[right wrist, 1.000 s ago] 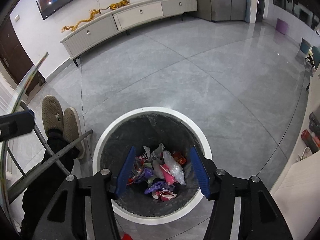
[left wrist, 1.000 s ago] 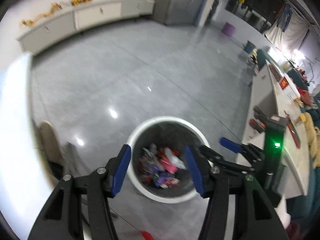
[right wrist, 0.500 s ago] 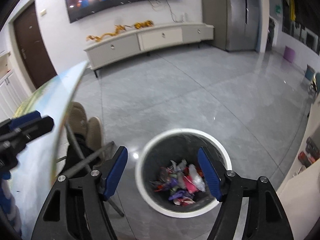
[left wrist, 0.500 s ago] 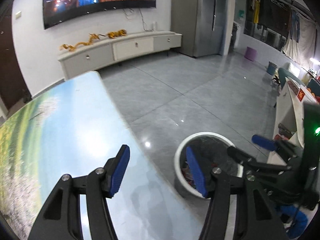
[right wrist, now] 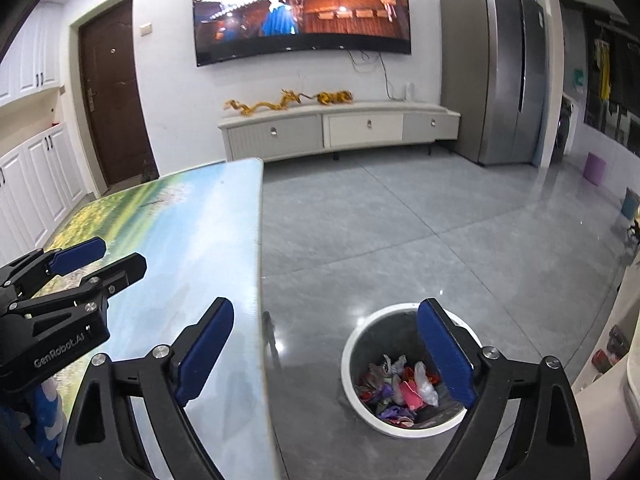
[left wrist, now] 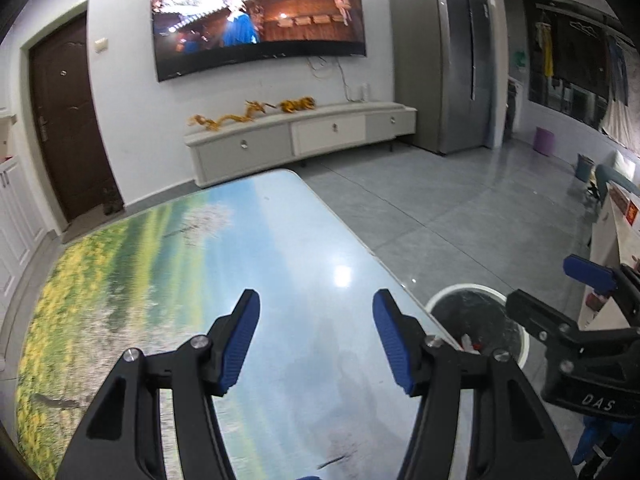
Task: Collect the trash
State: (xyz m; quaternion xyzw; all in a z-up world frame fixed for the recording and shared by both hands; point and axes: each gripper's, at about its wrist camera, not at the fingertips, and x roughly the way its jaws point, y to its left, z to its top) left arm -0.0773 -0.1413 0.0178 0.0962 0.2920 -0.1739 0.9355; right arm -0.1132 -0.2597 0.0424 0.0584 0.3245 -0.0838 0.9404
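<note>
The trash here is a heap of crumpled wrappers and small plastic bags [right wrist: 400, 386] — red, pink, purple and clear film — lying in the bottom of a round white-rimmed bin [right wrist: 352, 344] that stands on the grey tiled floor just beside the long edge of the surface [right wrist: 208, 248], whose top carries a printed landscape of sky and yellow flowers. Judged by its look, this stuff is very light, soft and springy: it would crush flat under the pads, the glossy film is likely slippery, and a pinch on a bunched fold or a twisted corner should hold better than one on a flat face. Nothing about it seems fragile. No loose piece shows on the part of the surface in view, so the next piece to take cannot be named. The right gripper [right wrist: 326, 354] hangs above the gap between surface and bin with its jaws spread wide and nothing between them; they have just been opening. The left gripper [left wrist: 316, 338] is over the surface, jaws parted and bare as well. Readable writing is sparse — "GenRobot.AI" on the body of the left gripper in the right wrist view, and "DAS" on the right gripper's body in the left wrist view; print on the wrappers is too small to read.
</note>
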